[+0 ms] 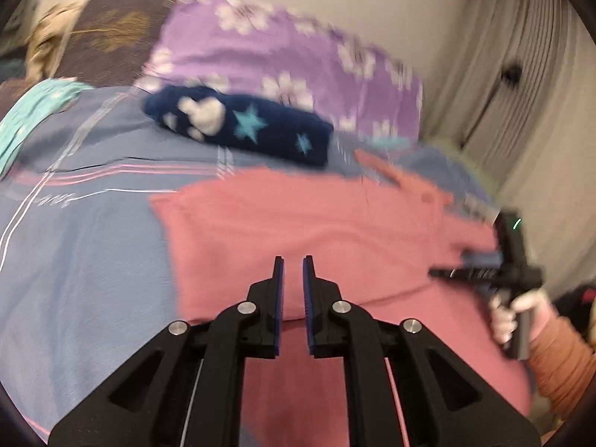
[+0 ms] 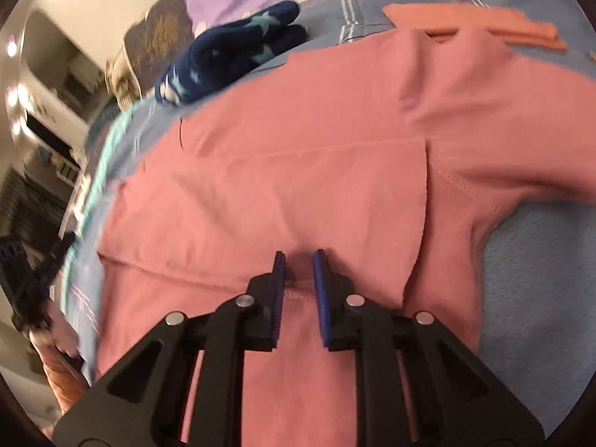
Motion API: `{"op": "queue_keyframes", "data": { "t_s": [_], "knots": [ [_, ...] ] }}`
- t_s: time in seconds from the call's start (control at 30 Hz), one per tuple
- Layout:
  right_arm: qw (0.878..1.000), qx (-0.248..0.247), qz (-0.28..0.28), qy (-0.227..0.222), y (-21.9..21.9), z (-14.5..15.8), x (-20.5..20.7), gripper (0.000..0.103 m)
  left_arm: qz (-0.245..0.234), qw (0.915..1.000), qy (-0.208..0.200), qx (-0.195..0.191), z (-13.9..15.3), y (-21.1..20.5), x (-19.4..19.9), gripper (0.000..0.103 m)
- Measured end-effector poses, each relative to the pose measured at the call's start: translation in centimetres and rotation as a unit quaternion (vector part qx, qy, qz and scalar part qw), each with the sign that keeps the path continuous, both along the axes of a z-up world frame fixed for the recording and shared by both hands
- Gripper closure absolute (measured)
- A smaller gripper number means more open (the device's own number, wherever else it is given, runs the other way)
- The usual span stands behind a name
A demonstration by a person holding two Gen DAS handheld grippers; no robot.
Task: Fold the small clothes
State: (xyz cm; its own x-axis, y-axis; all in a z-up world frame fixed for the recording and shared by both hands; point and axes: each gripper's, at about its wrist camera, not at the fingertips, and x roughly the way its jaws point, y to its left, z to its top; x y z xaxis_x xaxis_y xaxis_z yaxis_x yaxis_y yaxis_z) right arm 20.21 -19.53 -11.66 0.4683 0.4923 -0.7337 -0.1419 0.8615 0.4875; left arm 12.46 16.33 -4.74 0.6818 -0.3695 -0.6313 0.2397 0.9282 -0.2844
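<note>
A pink garment lies spread on a blue bedsheet; it also fills the right wrist view, with a fold running across it and a sleeve to the right. My left gripper is open with a narrow gap, over the garment's near part, holding nothing. My right gripper is open with a narrow gap, its tips at the pink cloth near a hem. The right gripper also shows in the left wrist view at the garment's right edge. The left gripper shows at the left edge of the right wrist view.
A dark blue fleece item with stars lies beyond the garment, also in the right wrist view. A purple flowered pillow is behind it. A folded orange-pink piece lies at the far right. A curtain hangs at right.
</note>
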Motion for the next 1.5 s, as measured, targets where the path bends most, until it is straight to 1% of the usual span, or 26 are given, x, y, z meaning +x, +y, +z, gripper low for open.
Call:
{"op": "queue_keyframes", "data": {
  "t_s": [0.07, 0.1, 0.13, 0.17, 0.2, 0.3, 0.37, 0.43, 0.47, 0.5, 0.57, 0.6, 0.7, 0.8, 0.87, 0.93, 0.97, 1.03, 1.1, 1.17, 1.23, 1.27, 1.3, 1.4, 1.47, 1.5],
  "knots": [
    [1.0, 0.001, 0.007, -0.009, 0.1, 0.0, -0.1, 0.087, 0.011, 0.9971, 0.033, 0.068, -2.1, -2.1, 2.0, 0.077],
    [1.0, 0.004, 0.01, -0.012, 0.0, 0.0, -0.2, 0.088, 0.028, 0.9927, 0.059, 0.102, -3.9, -2.6, 3.0, 0.077],
    [1.0, 0.008, 0.008, -0.011, -0.4, 0.1, -0.5, 0.094, 0.039, 0.9901, 0.076, 0.112, -5.4, -2.7, 3.7, 0.076],
    [1.0, 0.012, -0.008, -0.009, -1.8, 0.5, -1.2, 0.096, 0.042, 0.9921, 0.059, 0.102, -5.4, -2.5, 3.5, 0.077],
    [1.0, 0.008, -0.024, -0.018, -2.8, 1.1, -1.7, 0.096, 0.045, 0.9926, 0.058, 0.096, -5.0, -2.2, 3.4, 0.076],
    [0.989, -0.055, -0.097, -0.094, -7.9, 3.9, -4.3, 0.086, 0.049, 0.9925, 0.058, 0.095, -5.1, -2.0, 3.3, 0.076],
    [0.977, -0.067, -0.16, -0.121, -12.3, 5.5, -5.8, 0.079, 0.049, 0.9912, 0.06, 0.107, -5.2, -2.5, 3.5, 0.076],
    [0.961, -0.032, -0.238, -0.134, -18.6, 7.2, -7.7, 0.075, 0.049, 0.9892, 0.056, 0.126, -5.1, -3.0, 3.4, 0.076],
    [0.956, -0.023, -0.258, -0.137, -20.3, 7.6, -8.2, 0.074, 0.05, 0.9879, 0.055, 0.136, -5.2, -3.3, 3.4, 0.076],
    [0.943, -0.011, -0.302, -0.139, -23.7, 8.4, -9.2, 0.072, 0.051, 0.9872, 0.053, 0.141, -5.3, -3.3, 3.4, 0.075],
    [0.927, 0.0, -0.349, -0.139, -27.8, 9.0, -10.3, 0.067, 0.051, 0.9869, 0.052, 0.144, -5.3, -3.4, 3.0, 0.075],
    [0.917, 0.009, -0.375, -0.134, -30.3, 9.2, -10.7, 0.063, 0.051, 0.9873, 0.052, 0.141, -5.3, -3.3, 2.9, 0.075],
    [0.895, 0.057, -0.433, -0.096, -36.2, 8.3, -11.4, 0.062, 0.051, 0.9891, 0.053, 0.128, -5.3, -2.9, 3.0, 0.075],
    [0.883, 0.083, -0.458, -0.067, -39.3, 6.6, -10.9, 0.059, 0.05, 0.9898, 0.053, 0.122, -5.3, -2.9, 2.9, 0.075],
    [0.883, 0.08, -0.46, -0.044, -39.5, 5.7, -10.1, 0.053, 0.05, 0.9897, 0.053, 0.123, -5.3, -2.9, 2.9, 0.075],
    [0.883, 0.084, -0.46, -0.037, -39.4, 4.8, -9.9, 0.055, 0.05, 0.9897, 0.053, 0.123, -5.3, -2.9, 2.9, 0.075],
    [0.881, 0.079, -0.465, -0.04, -39.3, 4.5, -9.7, 0.06, 0.05, 0.9898, 0.053, 0.123, -5.3, -2.9, 2.9, 0.075],
    [0.881, 0.081, -0.463, -0.054, -39.5, 4.4, -9.6, 0.095, 0.05, 0.9901, 0.053, 0.12, -5.3, -2.8, 2.9, 0.075],
    [0.878, 0.09, -0.465, -0.068, -39.1, 4.9, -9.6, 0.1, 0.049, 0.9906, 0.053, 0.117, -5.3, -2.7, 2.9, 0.075],
    [0.882, 0.091, -0.45, -0.102, -37.6, 6.7, -9.3, 0.102, 0.049, 0.9909, 0.053, 0.114, -5.3, -2.7, 2.9, 0.075],
    [0.895, 0.088, -0.417, -0.135, -35.1, 9.1, -8.1, 0.102, 0.049, 0.991, 0.052, 0.113, -5.3, -2.7, 2.9, 0.075],
    [0.905, 0.084, -0.387, -0.154, -33.2, 10.4, -7.5, 0.102, 0.049, 0.991, 0.052, 0.113, -5.3, -2.7, 2.8, 0.075],
    [0.919, 0.081, -0.344, -0.176, -30.3, 11.8, -6.8, 0.102, 0.049, 0.9911, 0.052, 0.112, -5.3, -2.7, 2.8, 0.075],
    [0.947, 0.077, -0.226, -0.216, -22.1, 14.1, -5.0, 0.102, 0.049, 0.9915, 0.052, 0.108, -5.3, -2.6, 2.8, 0.075],
    [0.96, 0.083, -0.158, -0.216, -16.9, 13.9, -4.2, 0.102, 0.049, 0.9922, 0.052, 0.102, -5.3, -2.4, 2.8, 0.075],
    [0.969, 0.084, -0.114, -0.202, -13.6, 13.2, -3.5, 0.102, 0.048, 0.9926, 0.052, 0.099, -5.3, -2.4, 2.8, 0.075]
  ]
}}
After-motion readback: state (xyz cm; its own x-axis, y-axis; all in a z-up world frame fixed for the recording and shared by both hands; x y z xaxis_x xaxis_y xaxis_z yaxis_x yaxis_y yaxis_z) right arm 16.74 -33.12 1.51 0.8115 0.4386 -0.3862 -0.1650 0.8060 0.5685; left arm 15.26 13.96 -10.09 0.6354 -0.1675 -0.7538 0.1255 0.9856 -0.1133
